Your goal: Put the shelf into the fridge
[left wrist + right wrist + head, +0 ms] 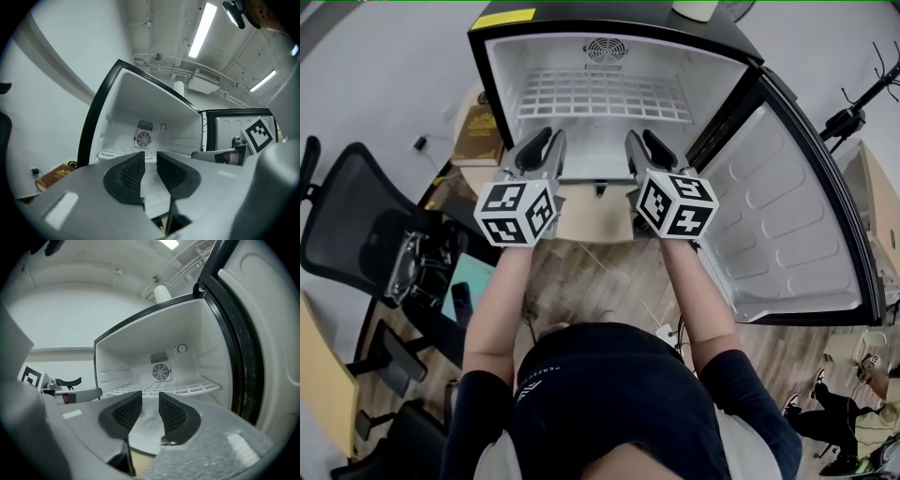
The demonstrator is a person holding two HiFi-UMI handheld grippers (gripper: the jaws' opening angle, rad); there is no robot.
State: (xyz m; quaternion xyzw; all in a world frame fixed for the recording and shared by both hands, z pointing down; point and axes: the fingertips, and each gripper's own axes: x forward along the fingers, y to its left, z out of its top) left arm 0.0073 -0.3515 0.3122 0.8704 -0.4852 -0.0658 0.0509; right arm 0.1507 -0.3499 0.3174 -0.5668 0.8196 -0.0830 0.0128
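The small fridge [502,21] stands open, its door [787,216] swung out to the right. The white wire shelf [600,94] lies flat inside on the side rails, below the rear fan; it also shows as the shelf [115,152] and the shelf [187,387] in the gripper views. My left gripper [548,141] and right gripper [645,141] hover side by side just in front of the fridge opening. Both are open, with a narrow gap and nothing between the jaws. The left gripper [150,159] and right gripper [150,399] point into the cabinet, apart from the shelf.
A black office chair [356,225] stands at the left and a brown book [478,131] lies beside the fridge. A white cup [694,9] sits on the fridge top. A pale board [595,220] lies under the grippers. A bicycle handlebar [853,112] is at the far right.
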